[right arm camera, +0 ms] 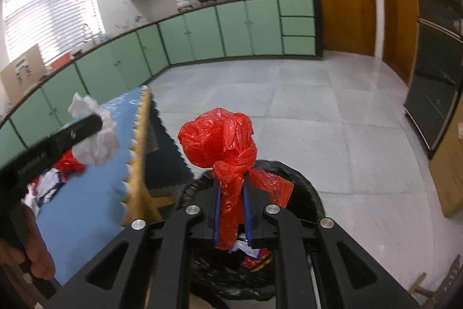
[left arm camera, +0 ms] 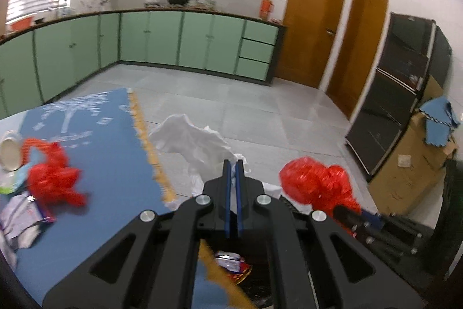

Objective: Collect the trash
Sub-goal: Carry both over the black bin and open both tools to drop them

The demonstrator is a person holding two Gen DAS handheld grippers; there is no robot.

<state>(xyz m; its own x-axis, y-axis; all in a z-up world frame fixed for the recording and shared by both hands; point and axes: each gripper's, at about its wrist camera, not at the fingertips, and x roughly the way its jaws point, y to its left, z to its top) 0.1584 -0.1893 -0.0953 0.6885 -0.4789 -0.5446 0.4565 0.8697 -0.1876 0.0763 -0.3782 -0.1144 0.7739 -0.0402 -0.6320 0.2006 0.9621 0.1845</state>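
Trash bin (right arm camera: 303, 187) sits beside table edge (right arm camera: 141, 152).

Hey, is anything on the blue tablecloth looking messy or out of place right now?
Yes. Trash is strewn over the near left part of the blue tablecloth: a crumpled red plastic bag, torn wrappers and a white cup tipped on its side.
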